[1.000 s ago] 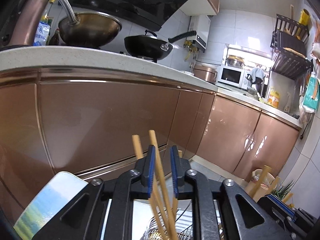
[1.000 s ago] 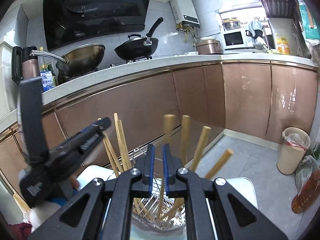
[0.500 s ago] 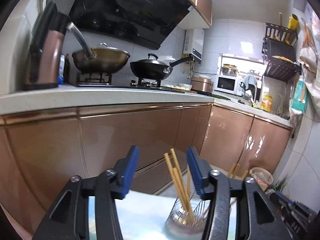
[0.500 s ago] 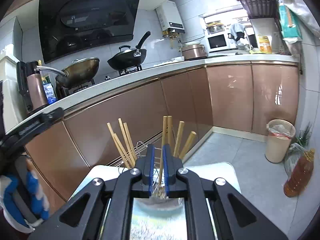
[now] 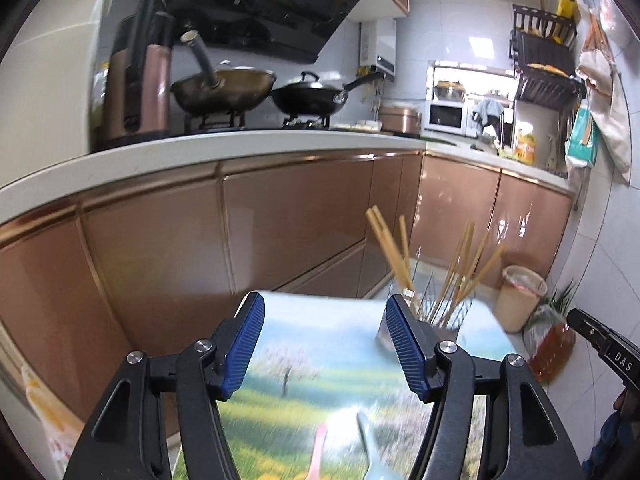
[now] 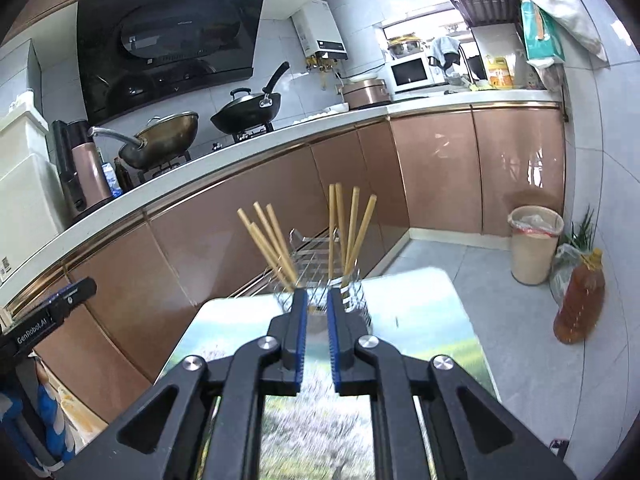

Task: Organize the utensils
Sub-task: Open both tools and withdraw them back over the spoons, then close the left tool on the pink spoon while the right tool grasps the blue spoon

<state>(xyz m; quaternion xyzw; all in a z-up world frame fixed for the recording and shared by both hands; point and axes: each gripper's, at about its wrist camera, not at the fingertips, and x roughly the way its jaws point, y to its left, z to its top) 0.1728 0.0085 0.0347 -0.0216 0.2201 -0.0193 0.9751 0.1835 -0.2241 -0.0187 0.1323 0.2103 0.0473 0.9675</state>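
A wire utensil holder (image 6: 320,300) stands at the far end of a small table with a landscape print (image 6: 420,320). Several wooden chopsticks (image 6: 272,240) stand in it in two bunches. It also shows in the left wrist view (image 5: 444,312), to the right of my left gripper (image 5: 324,340), which is wide open and empty above the table. A pink utensil (image 5: 318,452) and a pale grey one (image 5: 370,448) lie on the table below it. My right gripper (image 6: 317,336) is nearly closed with a narrow gap and holds nothing, just short of the holder.
Copper-coloured kitchen cabinets (image 6: 240,240) run behind the table under a white counter with two woks (image 6: 248,116). A bin (image 6: 534,248) and an oil bottle (image 6: 580,300) stand on the floor at the right.
My left gripper let go of the chopsticks, opened wide and drew back from the holder. My right gripper also drew back, staying nearly closed. The chopsticks now stand in the holder.
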